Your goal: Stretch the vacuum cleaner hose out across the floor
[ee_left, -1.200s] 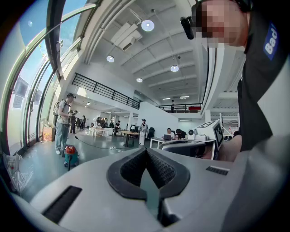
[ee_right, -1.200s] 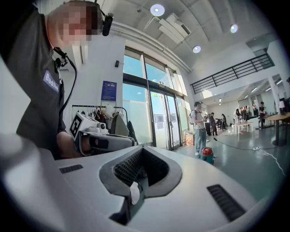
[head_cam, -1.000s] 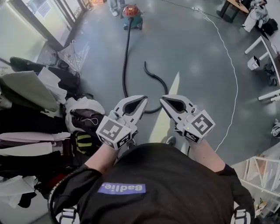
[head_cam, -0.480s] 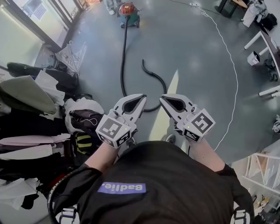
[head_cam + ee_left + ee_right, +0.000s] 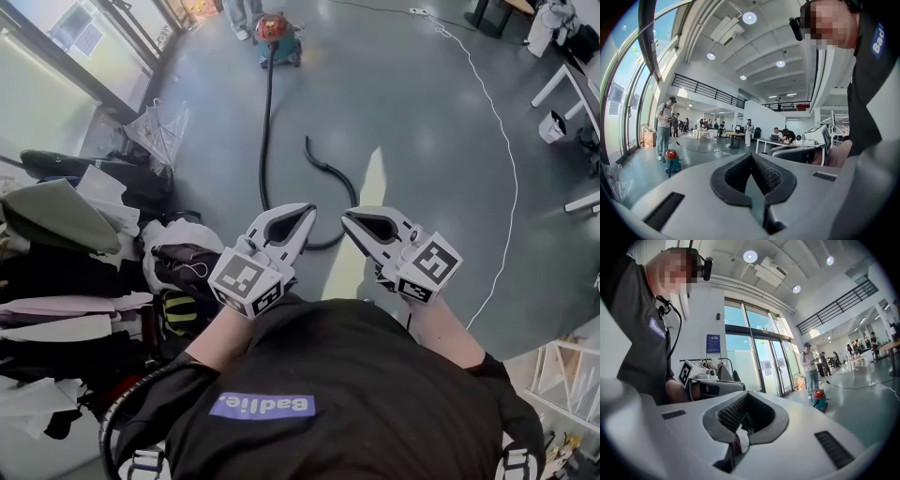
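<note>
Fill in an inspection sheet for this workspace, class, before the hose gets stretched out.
Surface: grey floor, bare in the middle.
Job's things: vacuum cleaner at the far end; black hose runs toward the person, then hooks back.
Clutter: pile of clothes and bags on the left.
Grippers: left gripper and right gripper both shut, neither on the hose.
Cables: white cable arcs across the floor at right.
Surroundings: glass doors; white tables; bystander beside the cleaner.
</note>
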Motion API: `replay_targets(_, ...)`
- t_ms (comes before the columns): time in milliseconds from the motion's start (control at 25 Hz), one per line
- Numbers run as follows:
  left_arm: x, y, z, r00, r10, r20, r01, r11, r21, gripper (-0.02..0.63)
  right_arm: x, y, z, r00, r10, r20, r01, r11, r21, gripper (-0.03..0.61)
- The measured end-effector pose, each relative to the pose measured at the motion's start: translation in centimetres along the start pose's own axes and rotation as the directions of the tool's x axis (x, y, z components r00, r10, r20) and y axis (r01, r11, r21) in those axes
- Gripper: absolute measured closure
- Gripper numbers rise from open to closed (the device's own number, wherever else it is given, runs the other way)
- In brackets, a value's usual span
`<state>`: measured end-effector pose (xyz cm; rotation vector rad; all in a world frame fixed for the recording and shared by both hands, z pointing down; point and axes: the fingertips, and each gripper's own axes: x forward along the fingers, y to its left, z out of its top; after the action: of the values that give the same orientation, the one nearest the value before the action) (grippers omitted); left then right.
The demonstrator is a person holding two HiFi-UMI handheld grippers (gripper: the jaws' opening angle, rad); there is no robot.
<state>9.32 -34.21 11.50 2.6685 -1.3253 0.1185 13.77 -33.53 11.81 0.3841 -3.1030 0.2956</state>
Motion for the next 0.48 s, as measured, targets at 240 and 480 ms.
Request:
replay_targets(240,1.4,6.9,-0.6,1.0,0.027,0.007,-0.027,1.0,-0.015,0.604,4.9,-5.0,-0.7,0.999,0.004,-0.052,-0.004,1.0,0.005,0.584)
replay_targets(480,1.5,23.3,-2.1,1.0,-0.006,0.017,0.005,0.999,0.051,0.604,18.2,-11.1,-2.6,0.991,-0.07,-0.118,0.072,0.997,0.016,0.584)
